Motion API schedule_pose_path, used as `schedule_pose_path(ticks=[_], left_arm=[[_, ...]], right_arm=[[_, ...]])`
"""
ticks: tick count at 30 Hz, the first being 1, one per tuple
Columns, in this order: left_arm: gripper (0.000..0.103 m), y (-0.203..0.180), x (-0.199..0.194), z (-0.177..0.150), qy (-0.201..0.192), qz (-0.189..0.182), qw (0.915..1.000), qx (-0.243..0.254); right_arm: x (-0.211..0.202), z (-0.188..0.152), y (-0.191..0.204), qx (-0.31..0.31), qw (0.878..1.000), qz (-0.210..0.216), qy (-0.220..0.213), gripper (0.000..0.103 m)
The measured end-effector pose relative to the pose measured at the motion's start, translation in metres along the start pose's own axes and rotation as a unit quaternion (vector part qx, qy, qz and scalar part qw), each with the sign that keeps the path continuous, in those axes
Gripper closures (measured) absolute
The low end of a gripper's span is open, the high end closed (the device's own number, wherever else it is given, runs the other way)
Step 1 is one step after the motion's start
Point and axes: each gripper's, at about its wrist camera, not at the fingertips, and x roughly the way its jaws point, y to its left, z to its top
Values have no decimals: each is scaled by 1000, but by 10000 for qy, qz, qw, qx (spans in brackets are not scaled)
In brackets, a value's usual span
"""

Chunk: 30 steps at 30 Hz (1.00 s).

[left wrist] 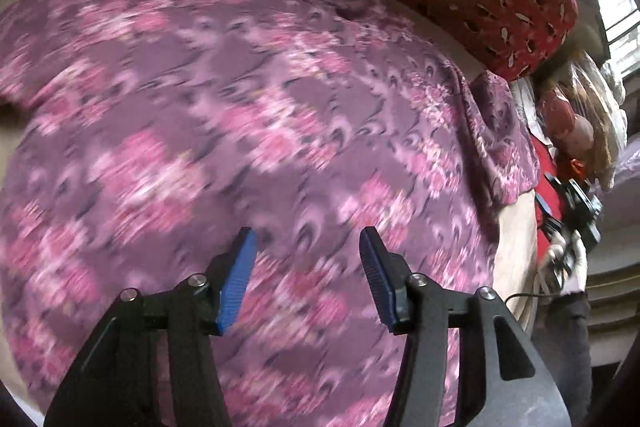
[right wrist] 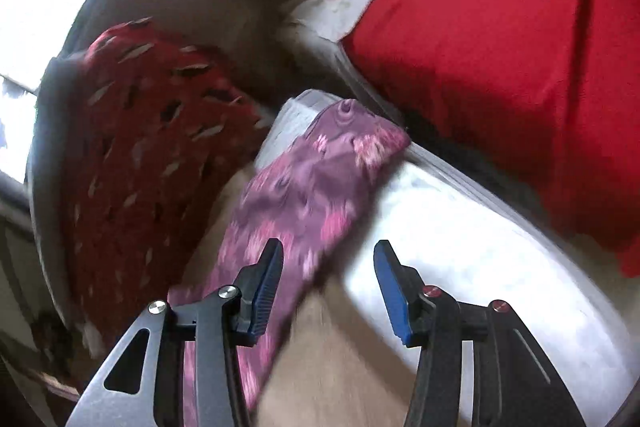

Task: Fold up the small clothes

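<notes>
The purple floral garment lies spread out on a pale surface, which may be a bed or a bench; I cannot tell which. In the left wrist view it fills nearly the whole field, directly under and ahead of the left gripper. Its jaws are spread apart with nothing between them, and they hang above the cloth; I cannot tell if they touch it.

In the right wrist view the same garment shows as a long strip that runs from the lower left, beside the left finger of the right gripper, up to a corner near the middle of the picture. So its long axis goes forward and a little to the right from these jaws, which are also spread and hold nothing. The near edge lies a little left of the gap between them.

My judgement is that the left gripper is over the middle of the cloth and the right gripper is at one side edge, so the right one is better placed to take an edge for a fold.

Around it are a dark red patterned cloth on the far side, touching or just beside the garment, and a bright red fabric well apart to the right. Nothing stands between the jaws and the garment. Both views are blurred.
</notes>
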Motion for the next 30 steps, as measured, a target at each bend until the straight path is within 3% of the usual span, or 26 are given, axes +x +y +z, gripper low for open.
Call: schedule_pose_path(ticks=[4,5,6,7,11,14,18,21,25,28,30], left_arm=[[51,-14,9,20,-89,-146,9998,101],[51,-16,10,24,-115,-171,9997,98],[51,-17,9,29,-158,-203,9996,98],[51,-18,6,34,-253,-220,9994,111],[47,-11,-6,45,-640,98,9978,144],[45,5,-10,48,-789,212,9967,-15],[45,30,-5,47,-769,297,9961,-314],[45,46,-6,45,-861,86,9951,-470],[45,58,-10,44,-1048,-6,9928,-576],[45,61,-9,45,-1065,-60,9926,-588],[44,58,-9,45,-1098,-26,9927,-499]], right_arm=[[34,11,-3,356,9985,390,-146,53],[36,14,-1,303,9986,386,-212,64],[37,16,2,217,9989,341,-254,93],[37,20,4,69,9991,342,-233,99],[1,38,9,-352,9965,260,-713,99],[-32,57,-2,-316,9922,-66,-1205,99],[-42,58,-2,-327,9914,-381,-1208,101],[-46,45,24,-555,9913,-58,-1193,102],[-41,18,72,-1050,9902,332,-864,102],[-42,10,69,-777,9936,33,-824,96],[-46,13,45,-323,9947,-435,-871,94]])
